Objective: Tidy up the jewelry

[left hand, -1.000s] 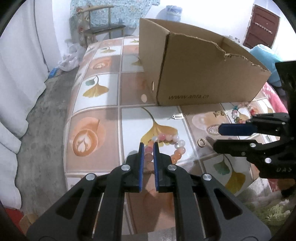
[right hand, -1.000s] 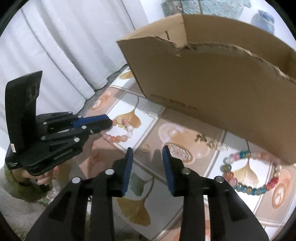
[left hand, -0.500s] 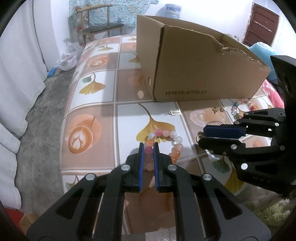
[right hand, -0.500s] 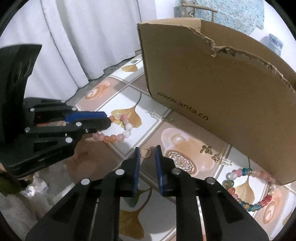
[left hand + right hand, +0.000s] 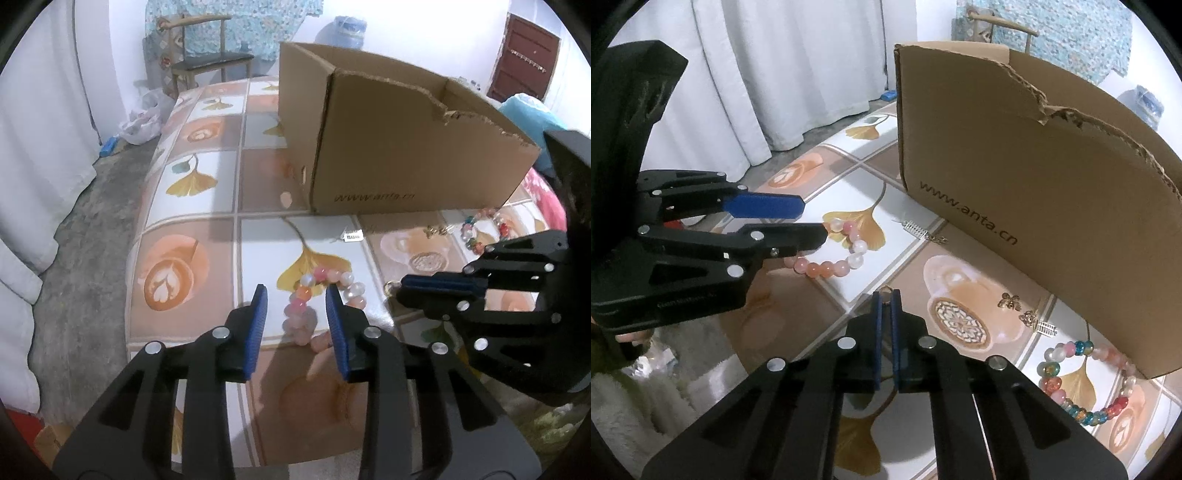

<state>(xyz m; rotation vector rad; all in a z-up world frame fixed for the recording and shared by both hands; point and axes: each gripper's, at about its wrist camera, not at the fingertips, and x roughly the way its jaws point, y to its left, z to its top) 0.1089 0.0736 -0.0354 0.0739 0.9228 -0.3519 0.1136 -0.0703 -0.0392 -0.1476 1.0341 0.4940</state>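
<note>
left tongs point(image 5: 297, 295), lower centre, jaws opening, pink bead bracelet point(image 5: 325, 291) lying between the pads untouched. right tongs point(image 5: 885, 295), lower centre, pinched on a small gold ring point(image 5: 885, 290) at the tips. cardboard box point(image 5: 1015, 166) upper right; multicolour bracelet point(image 5: 1082, 376) lower right on the tablecloth point(image 5: 207, 236).

**Hand-held grippers: outward condition**

Left hand-held gripper point(image 5: 297, 301): matte black linkage arms with triangular cut-outs, round silver screw heads at the pivots, ribbed blue pads point(image 5: 258, 325) lining both fingers. Right hand-held gripper point(image 5: 885, 297): same black build, same silver screws, blue pads. Faint pale lettering runs along the left unit's side plate (too small to read). A fuzzy green sleeve point(image 5: 607, 369) shows at the person's left wrist.
</note>
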